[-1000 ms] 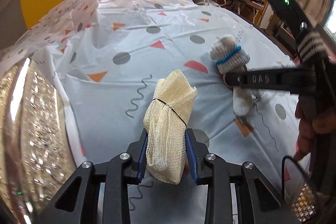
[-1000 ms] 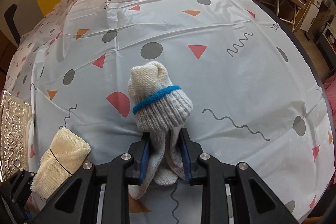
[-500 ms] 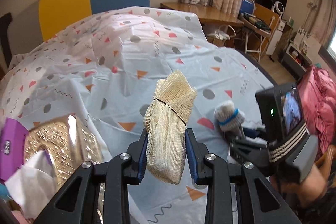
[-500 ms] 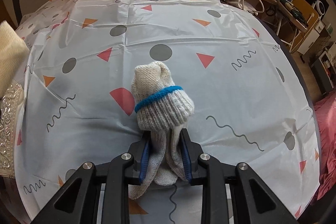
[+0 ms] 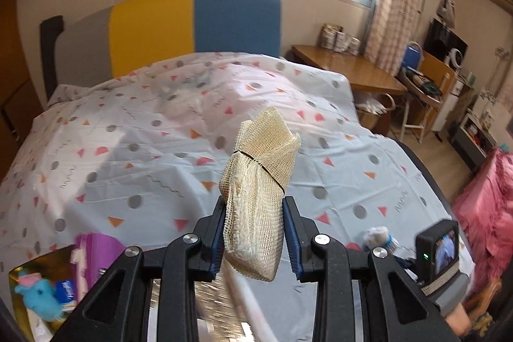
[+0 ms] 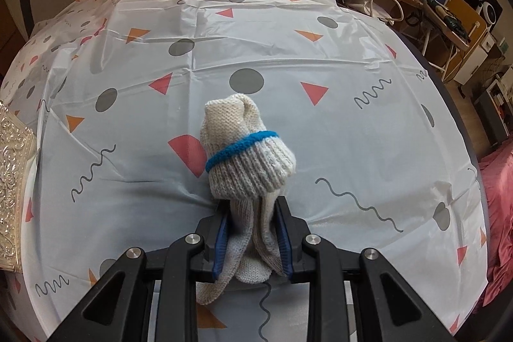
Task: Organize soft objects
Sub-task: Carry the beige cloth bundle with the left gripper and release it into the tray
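My left gripper [image 5: 254,233] is shut on a cream mesh cloth bundle [image 5: 258,188] tied with a dark band, held well above the patterned bed sheet [image 5: 144,156]. Below it at the lower left lies a shiny gold box [image 5: 19,274] holding a blue plush toy [image 5: 40,298] and a purple pack [image 5: 96,252]. My right gripper [image 6: 253,237] is shut on a rolled grey knit glove [image 6: 247,162] with a blue band, resting on the sheet. The glove [image 5: 380,237] and the right gripper's camera body show small in the left wrist view.
The embossed gold box edge [image 6: 14,178] sits at the left of the right wrist view. A yellow and blue headboard [image 5: 195,28] stands behind the bed. A wooden desk [image 5: 346,72] and pink bedding [image 5: 487,213] lie to the right.
My left gripper has risen and tilted up with the mesh bundle, so the room and the open gold box come into view. The right gripper stays put on the glove.
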A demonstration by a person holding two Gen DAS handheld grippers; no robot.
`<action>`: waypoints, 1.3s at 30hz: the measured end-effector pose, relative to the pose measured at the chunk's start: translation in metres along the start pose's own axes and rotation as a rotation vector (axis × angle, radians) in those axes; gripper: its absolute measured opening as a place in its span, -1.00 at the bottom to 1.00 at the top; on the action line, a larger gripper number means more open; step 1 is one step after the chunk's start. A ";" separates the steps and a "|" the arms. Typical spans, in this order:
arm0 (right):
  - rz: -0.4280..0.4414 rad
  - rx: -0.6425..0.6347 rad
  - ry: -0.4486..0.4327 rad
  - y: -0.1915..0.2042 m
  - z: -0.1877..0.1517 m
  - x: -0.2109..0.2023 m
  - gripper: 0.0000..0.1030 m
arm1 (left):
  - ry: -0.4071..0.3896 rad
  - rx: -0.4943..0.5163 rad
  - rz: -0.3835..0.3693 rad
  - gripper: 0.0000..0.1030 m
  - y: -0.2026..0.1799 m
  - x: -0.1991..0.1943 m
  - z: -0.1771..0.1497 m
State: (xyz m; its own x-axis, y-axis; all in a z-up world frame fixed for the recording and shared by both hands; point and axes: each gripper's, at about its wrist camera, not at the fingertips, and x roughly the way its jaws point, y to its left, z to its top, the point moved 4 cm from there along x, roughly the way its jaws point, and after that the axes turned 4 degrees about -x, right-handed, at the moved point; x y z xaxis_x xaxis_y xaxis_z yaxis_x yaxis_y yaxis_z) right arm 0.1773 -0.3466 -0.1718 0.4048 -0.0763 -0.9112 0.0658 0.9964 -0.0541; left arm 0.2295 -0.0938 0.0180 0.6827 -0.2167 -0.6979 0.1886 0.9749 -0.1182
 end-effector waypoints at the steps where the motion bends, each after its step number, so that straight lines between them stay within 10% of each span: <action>1: -0.002 -0.004 -0.001 0.000 0.000 0.000 -0.49 | -0.003 -0.018 0.008 -0.36 0.009 -0.002 0.003; 11: -0.031 -0.044 -0.017 0.006 -0.002 0.000 -0.49 | -0.068 -0.148 0.114 -0.36 0.120 -0.037 0.003; 39: -0.101 -0.127 -0.048 0.017 -0.005 -0.002 -0.49 | -0.070 -0.514 0.335 -0.36 0.325 -0.146 -0.182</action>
State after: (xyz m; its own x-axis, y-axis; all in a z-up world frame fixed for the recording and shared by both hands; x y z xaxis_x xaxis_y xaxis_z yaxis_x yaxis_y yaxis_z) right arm 0.1726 -0.3298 -0.1732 0.4450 -0.1751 -0.8783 -0.0063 0.9801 -0.1986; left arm 0.0630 0.2637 -0.0468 0.6941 0.1203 -0.7097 -0.3969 0.8865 -0.2379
